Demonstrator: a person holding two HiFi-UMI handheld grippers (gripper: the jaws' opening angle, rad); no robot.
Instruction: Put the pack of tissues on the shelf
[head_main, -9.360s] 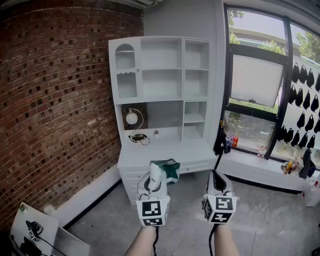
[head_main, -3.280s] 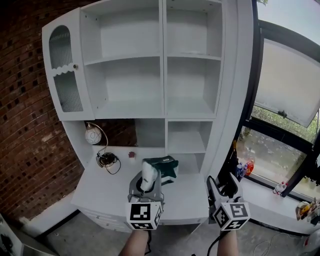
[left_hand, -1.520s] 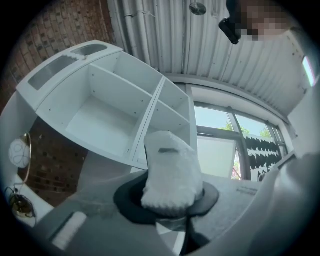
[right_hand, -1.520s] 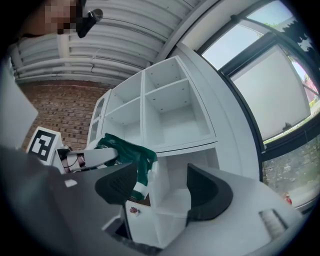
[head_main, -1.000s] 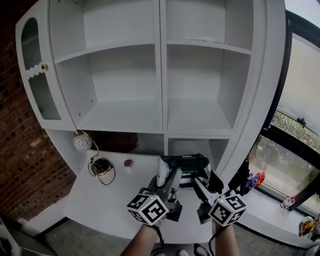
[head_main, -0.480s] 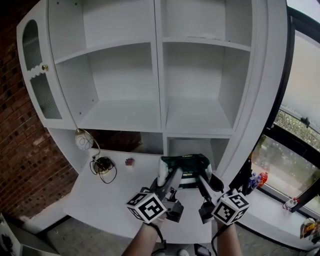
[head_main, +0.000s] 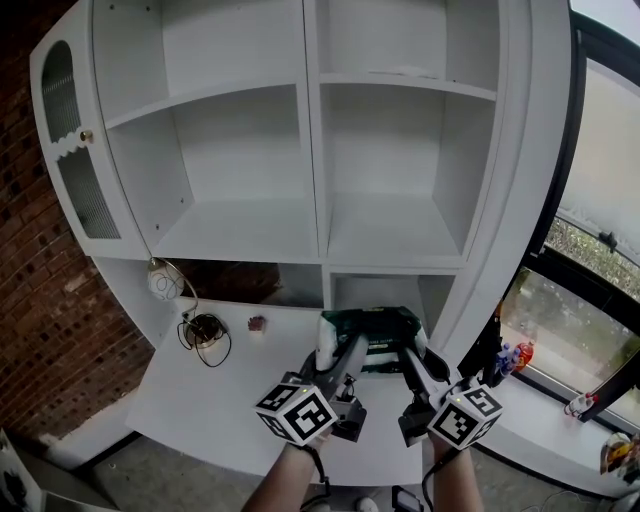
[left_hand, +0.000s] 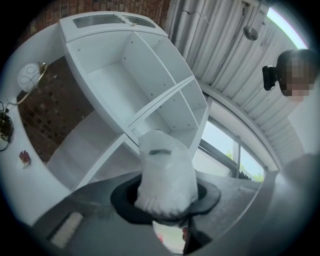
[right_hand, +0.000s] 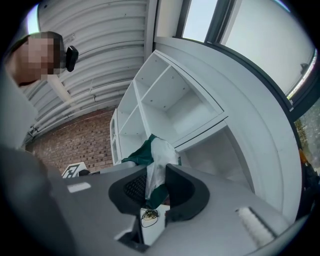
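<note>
Loosened slightly since a second ago, my left gripper (head_main: 332, 348) pinches the pack of tissues (head_main: 378, 328) above the desk's (head_main: 225, 395) back right corner; my right gripper (head_main: 410, 357) just clamped its green end. Slack wrapper may slip before the shelf (head_main: 390, 235).

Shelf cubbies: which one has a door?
The far-left cubby, beside the brick wall: only it has an arched glass door; the others are open.
</note>
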